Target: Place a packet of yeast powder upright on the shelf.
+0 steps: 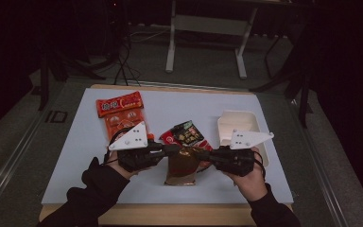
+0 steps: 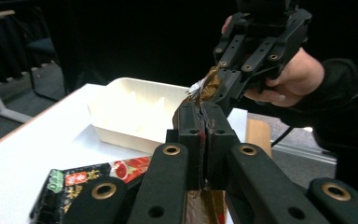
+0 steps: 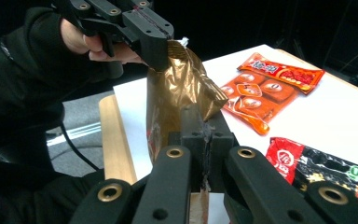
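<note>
Now gripping a crinkled bronze-brown foil packet (image 1: 182, 165) from both sides: left gripper (image 1: 172, 150) clamped flat on the packet's top edge, jaws pressed together with only the foil between them, as seen along its own black jaws in the left gripper view (image 2: 203, 122). Right gripper (image 1: 203, 156) likewise closed tight on the same packet, foil pinched between its pads in the right gripper view (image 3: 205, 128). Packet lifted above the white table (image 1: 75, 156) near its front edge, hanging between the two hands. Just behind it, flat on the table, a red, black and green snack bag (image 1: 186, 135). Farther back on the left, an orange wrapper with round pictures (image 1: 122, 113). Off to the right, a cream rectangular tray (image 1: 236, 124).
</note>
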Motion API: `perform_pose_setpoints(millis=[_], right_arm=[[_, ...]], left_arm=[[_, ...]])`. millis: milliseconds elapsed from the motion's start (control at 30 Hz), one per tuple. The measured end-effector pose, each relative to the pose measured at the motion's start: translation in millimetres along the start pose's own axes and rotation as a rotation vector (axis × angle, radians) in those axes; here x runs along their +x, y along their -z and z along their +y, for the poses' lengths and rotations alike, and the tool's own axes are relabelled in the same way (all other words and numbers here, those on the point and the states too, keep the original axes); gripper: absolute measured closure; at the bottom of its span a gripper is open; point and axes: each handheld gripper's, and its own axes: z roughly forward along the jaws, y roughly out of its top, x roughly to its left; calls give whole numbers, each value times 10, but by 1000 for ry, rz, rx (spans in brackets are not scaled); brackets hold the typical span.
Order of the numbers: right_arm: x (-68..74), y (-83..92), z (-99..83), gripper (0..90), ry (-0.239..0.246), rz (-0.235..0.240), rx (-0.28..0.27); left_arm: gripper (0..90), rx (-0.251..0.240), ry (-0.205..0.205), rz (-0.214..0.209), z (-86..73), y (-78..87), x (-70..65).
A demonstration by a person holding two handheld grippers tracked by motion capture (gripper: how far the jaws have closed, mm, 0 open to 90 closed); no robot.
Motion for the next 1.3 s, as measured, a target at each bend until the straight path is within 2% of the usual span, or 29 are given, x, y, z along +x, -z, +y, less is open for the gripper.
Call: perform_pose_setpoints(millis=[100,167,233,300,500,633,767,833,967,1033,1100,1167,1233,1267,1300], right_arm=[[-5,12,23,897,-1,10,-3],[1,24,49,898,21,-8,3],[-7,47,74,898,27,-21,0],[-29,80,100,898,28,-26,-10],[-97,188,188,897,27,-49,-40],[-164,263,259,897,27,-58,-67],[-230,330,326,896,39,-79,-88],[-273,366,358,896,42,-94,-97],[-367,426,401,896,32,-116,-115],[-416,456,418,896,33,-127,-121],[-463,481,433,896,49,-133,-118],[-521,505,443,896,51,-147,-116],[-551,515,447,896,49,-152,-119],[-636,545,455,896,51,-168,-118],[-674,557,459,896,47,-171,-120]], left_arm=[[800,-15,1,8,16,25,0],[688,-17,8,34,26,47,0],[629,-33,28,50,27,79,13],[531,-40,37,62,26,113,21],[413,-61,72,105,33,201,12],[298,-46,112,110,4,243,29],[232,-33,148,122,-46,263,31],[171,-22,156,111,-76,266,24],[90,-14,160,119,-153,277,4],[72,-13,173,116,-204,290,-3],[17,-13,182,129,-259,305,-9],[17,-22,207,135,-326,326,-1],[17,-29,215,135,-364,337,6],[18,-9,232,145,-465,350,34],[18,-4,228,139,-514,353,43]])
